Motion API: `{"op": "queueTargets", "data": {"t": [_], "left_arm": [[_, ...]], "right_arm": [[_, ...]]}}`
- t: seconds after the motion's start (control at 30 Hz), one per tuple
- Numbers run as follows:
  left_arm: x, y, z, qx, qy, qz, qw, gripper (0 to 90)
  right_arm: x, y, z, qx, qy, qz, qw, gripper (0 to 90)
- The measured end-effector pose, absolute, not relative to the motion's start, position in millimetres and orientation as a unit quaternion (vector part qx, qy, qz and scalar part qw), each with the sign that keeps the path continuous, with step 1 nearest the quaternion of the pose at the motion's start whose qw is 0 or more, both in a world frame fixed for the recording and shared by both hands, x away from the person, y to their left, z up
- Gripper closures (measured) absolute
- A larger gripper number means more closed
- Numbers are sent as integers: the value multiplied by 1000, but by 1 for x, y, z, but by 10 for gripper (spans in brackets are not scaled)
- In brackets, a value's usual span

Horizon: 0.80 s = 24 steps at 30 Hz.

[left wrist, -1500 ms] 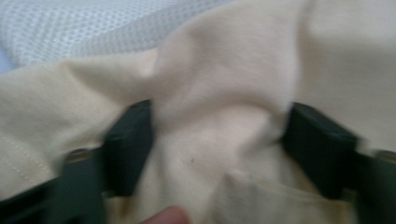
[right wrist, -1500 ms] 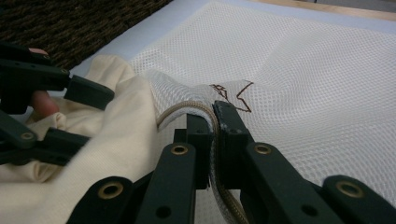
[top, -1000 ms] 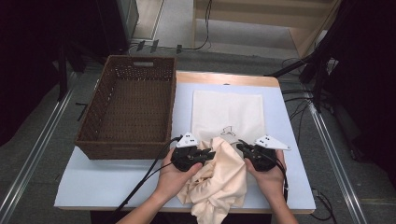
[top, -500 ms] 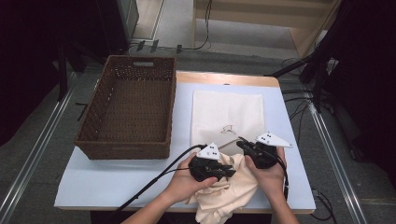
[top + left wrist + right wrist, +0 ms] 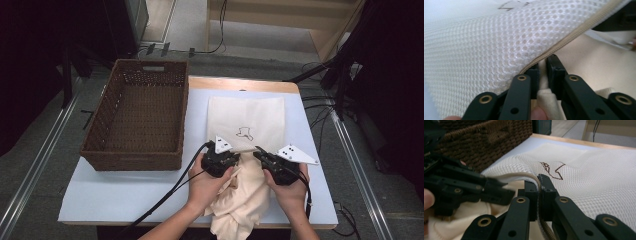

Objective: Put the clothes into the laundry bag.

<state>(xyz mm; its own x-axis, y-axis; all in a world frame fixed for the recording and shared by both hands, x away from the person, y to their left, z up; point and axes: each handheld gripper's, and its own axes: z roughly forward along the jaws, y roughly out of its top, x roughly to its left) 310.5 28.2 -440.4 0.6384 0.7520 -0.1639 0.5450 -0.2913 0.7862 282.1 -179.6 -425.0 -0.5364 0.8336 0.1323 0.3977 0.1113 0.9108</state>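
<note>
1. Biggest thing first: the mesh laundry bag [image 5: 246,120] lies flat at centre frame in the high view, long axis running up the picture, its zipped mouth at the near end, facing my hands.
2. The cream garment [image 5: 239,200] is bunched at lower centre, right below that mouth, between my two hands, part of it already under the zipper edge.
3. My right gripper [image 5: 538,185] has its jaws pinched tight on the zipper edge [image 5: 520,175], lifting the mouth.
4. My left gripper [image 5: 543,65] is clamped on a fold of the garment, just under the raised mesh; it is the nearer one to push cloth up-frame into the bag.
</note>
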Motion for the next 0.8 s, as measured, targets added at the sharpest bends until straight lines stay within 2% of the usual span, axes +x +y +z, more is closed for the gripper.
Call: {"op": "queueTargets", "data": {"t": [0.07,0.13,0.23,0.33,0.43,0.53,0.57,0.63,0.67,0.7,0.8], "left_arm": [[313,27,-444,800,403,94,434,713],[309,28,-443,803,392,72,442,548],[298,31,-431,798,360,57,480,414],[293,25,-423,805,330,14,492,355],[292,8,-430,843,314,22,436,276],[297,-5,-449,863,317,2,393,188],[297,-9,-455,868,315,1,384,184],[294,-14,-462,874,307,11,375,187],[293,-15,-463,879,304,21,368,216],[293,-16,-463,880,305,28,364,296],[294,-9,-459,878,311,69,358,742]], "right_arm": [[283,-178,-428,435,719,498,212,870],[285,-179,-431,441,721,493,209,870],[287,-182,-433,449,716,493,205,870],[288,-183,-433,453,712,496,205,870],[288,-181,-433,453,713,496,203,870],[287,-179,-433,448,716,494,204,870],[287,-179,-433,447,717,493,205,870],[286,-179,-433,446,719,491,206,869],[286,-180,-434,447,719,492,204,870],[286,-181,-434,447,720,492,202,869],[285,-183,-435,447,721,490,199,869]]}}
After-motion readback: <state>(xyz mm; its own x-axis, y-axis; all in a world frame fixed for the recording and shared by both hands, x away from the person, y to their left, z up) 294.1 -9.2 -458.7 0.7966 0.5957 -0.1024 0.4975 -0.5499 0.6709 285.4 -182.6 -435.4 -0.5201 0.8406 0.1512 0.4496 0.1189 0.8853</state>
